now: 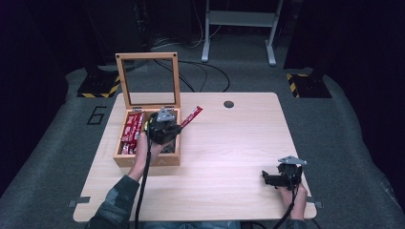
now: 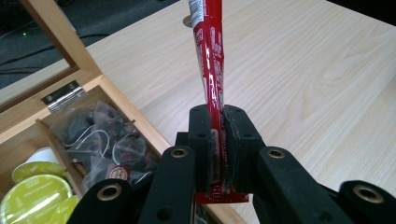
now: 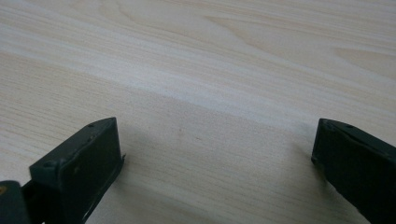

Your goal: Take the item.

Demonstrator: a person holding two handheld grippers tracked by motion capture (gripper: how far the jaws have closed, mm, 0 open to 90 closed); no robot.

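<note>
I have the left claw [image 2: 215, 140] clamped tight on a red stick sachet [image 2: 212, 70] — the pads pinch its lower end, so most of the packet stands free beyond the jaws and a short tail pokes out below them near the bottom centre of the left gripper view. In the high view the sachet [image 1: 192, 116] slants up and right from the claw [image 1: 177, 128], out past the right-hand wall of the wooden box [image 1: 145, 160], left of centre in the frame. Gripping it by one end seems sensible to me: the long body stays clear of the box wall, and I can lay it down wherever I choose.

The box lid [image 1: 148, 80] stands upright on its hinges, which leaves the compartments reachable from above. More red sachets [image 1: 132, 130] lie in the left compartment; in the left gripper view I make out tea bags [image 2: 105, 144] and green-topped capsules [image 2: 39, 186] at lower left.

My right claw [image 1: 271, 179] rests low at the lower right of the high view, jaws wide apart with nothing between them — just bare counter [image 3: 224, 70] — parked out of the way, I would say.

The sachet's top is cut off by the upper edge of the left gripper view, its print is too blurred to read, and my left hand and claw cover part of the box interior from above.
</note>
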